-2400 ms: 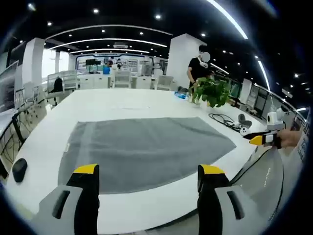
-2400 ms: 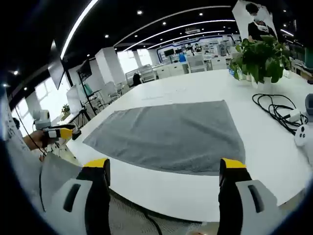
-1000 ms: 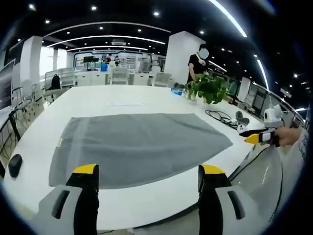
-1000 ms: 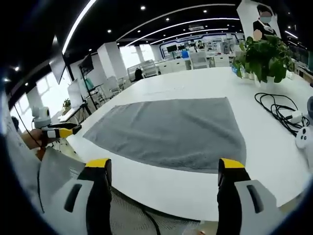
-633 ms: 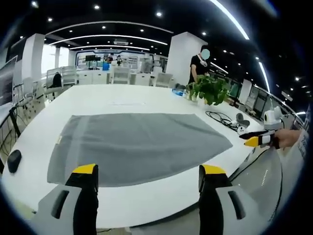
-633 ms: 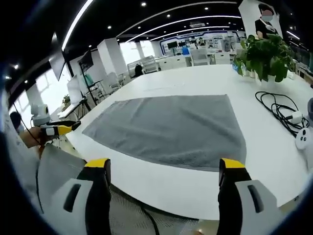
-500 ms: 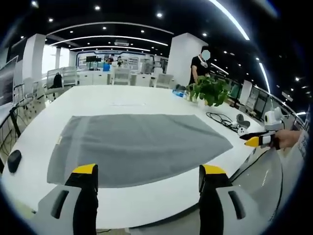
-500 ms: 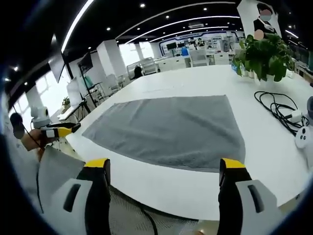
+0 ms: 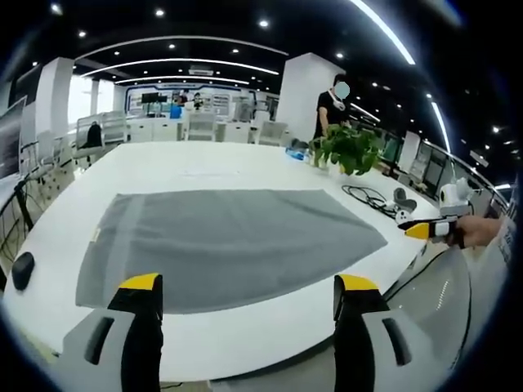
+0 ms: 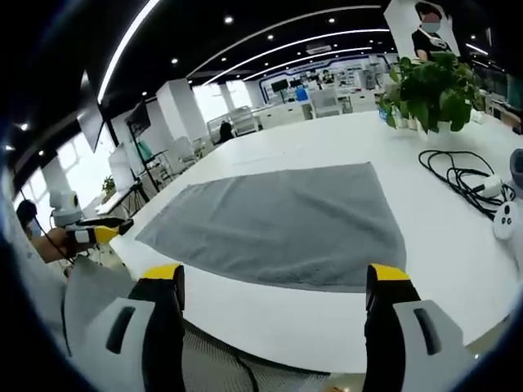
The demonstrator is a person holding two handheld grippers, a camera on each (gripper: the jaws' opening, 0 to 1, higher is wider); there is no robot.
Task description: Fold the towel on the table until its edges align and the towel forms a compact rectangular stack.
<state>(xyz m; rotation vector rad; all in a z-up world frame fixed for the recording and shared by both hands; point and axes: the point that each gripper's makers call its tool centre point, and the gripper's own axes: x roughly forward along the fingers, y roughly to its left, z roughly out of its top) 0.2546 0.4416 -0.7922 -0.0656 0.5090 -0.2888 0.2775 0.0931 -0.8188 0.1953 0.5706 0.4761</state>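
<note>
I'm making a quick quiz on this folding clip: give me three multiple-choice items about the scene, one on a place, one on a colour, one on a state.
1. Where is the plant? A beyond the towel's far right corner; B on the towel; C on the floor.
2. What colour is the towel? A white; B grey; C blue.
3. What is the towel's state? A folded in half; B bunched up; C spread flat.

Key: 1 A, it stands on the table past that corner. 2 B, plain grey cloth. 3 C, one flat layer, and both tools, left and right, are open, short of it.
</note>
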